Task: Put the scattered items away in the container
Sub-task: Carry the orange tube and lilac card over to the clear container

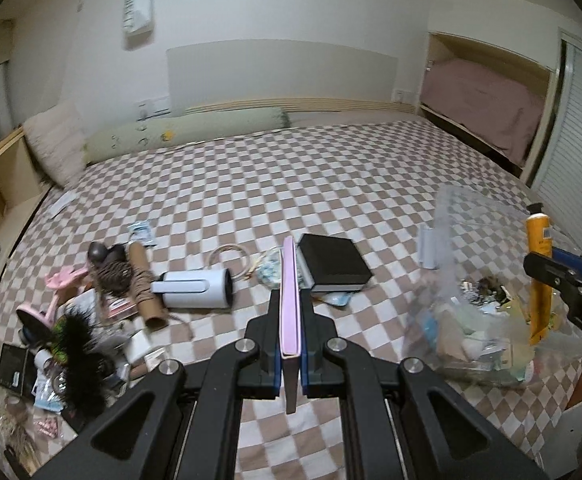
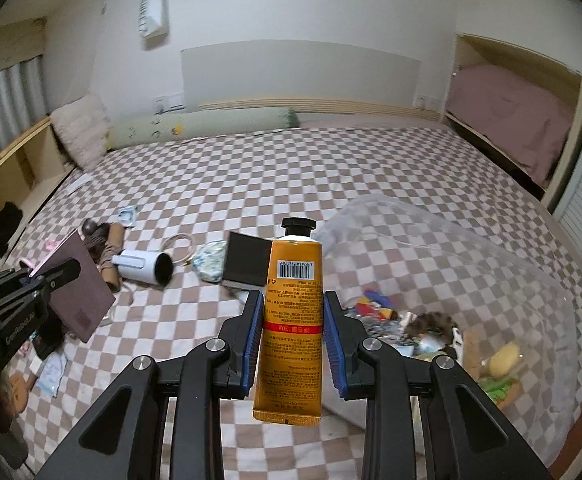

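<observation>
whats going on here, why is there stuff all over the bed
A person with a gripper in each hand is tidying clutter off the checked bed into a clear plastic bag. The left gripper is shut on a thin pink notebook, held edge-on. The right gripper is clamped on an orange tube with a black cap. The bag already holds odds and ends. A black box, a white cylinder and a pile of other items are still out on the bed.
</observation>
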The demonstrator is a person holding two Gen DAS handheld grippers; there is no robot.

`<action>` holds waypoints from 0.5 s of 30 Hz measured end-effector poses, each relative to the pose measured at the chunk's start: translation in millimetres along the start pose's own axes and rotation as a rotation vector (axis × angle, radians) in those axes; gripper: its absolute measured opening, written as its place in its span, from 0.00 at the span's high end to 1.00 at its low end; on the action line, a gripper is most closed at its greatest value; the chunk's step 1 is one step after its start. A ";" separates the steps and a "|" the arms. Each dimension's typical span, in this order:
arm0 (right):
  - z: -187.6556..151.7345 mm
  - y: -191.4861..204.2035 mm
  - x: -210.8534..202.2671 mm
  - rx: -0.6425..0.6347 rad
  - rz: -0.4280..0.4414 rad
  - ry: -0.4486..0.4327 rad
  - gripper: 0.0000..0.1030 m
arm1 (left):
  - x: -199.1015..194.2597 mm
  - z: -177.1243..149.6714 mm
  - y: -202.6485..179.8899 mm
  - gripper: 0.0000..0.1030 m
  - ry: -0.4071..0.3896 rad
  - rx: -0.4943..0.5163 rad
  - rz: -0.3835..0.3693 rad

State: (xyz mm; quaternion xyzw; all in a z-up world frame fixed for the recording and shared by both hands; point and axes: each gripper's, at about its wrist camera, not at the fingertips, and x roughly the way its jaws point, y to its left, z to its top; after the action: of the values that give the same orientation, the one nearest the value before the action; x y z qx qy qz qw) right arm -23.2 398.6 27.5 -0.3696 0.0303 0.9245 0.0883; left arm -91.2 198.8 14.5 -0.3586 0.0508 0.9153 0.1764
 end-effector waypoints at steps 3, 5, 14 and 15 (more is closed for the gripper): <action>0.9 -16.9 1.1 0.032 -0.018 -0.001 0.71 | 4.3 6.5 -16.8 0.94 -0.004 0.021 -0.022; 0.7 -28.2 1.7 0.051 -0.031 -0.002 0.71 | 6.8 11.3 -28.0 0.94 -0.007 0.032 -0.038; -2.0 -80.4 1.4 0.118 -0.089 -0.005 0.71 | 11.4 35.7 -84.9 0.94 -0.032 0.088 -0.123; -2.3 -85.9 1.6 0.127 -0.093 -0.005 0.71 | 11.7 37.8 -92.1 0.94 -0.035 0.096 -0.133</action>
State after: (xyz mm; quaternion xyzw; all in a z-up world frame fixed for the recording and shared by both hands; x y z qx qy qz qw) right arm -6.9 483.0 25.5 -0.3619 0.0716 0.9165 0.1543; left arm -90.1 296.4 37.6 -0.3363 0.0674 0.9041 0.2548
